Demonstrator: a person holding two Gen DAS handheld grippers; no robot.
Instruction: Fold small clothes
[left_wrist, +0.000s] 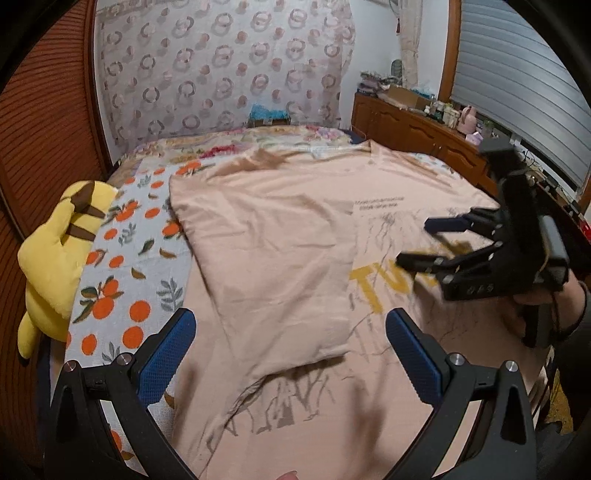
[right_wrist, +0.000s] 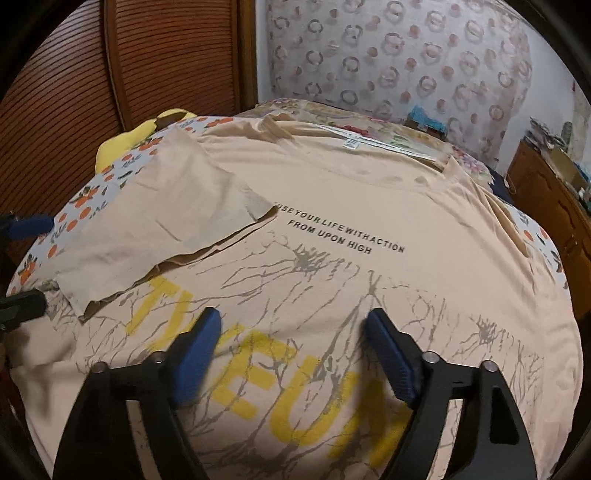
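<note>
A beige T-shirt (left_wrist: 280, 236) with yellow letters and grey print lies spread on the bed, also seen in the right wrist view (right_wrist: 424, 273). Its left side and sleeve are folded inward over the front as a plain flap (right_wrist: 166, 236). My left gripper (left_wrist: 291, 332) is open and empty, hovering over the flap's near edge. My right gripper (right_wrist: 293, 332) is open and empty above the yellow letters; it also shows at the right of the left wrist view (left_wrist: 421, 242). The left gripper's fingertips (right_wrist: 29, 225) show at the left edge of the right wrist view.
A yellow plush toy (left_wrist: 62, 254) lies at the bed's left edge on an orange-patterned sheet (left_wrist: 125, 258). A wooden louvred wardrobe (right_wrist: 110, 74) stands left. A wooden dresser (left_wrist: 417, 129) with clutter stands at the right under a window. A patterned curtain (left_wrist: 221, 66) hangs behind.
</note>
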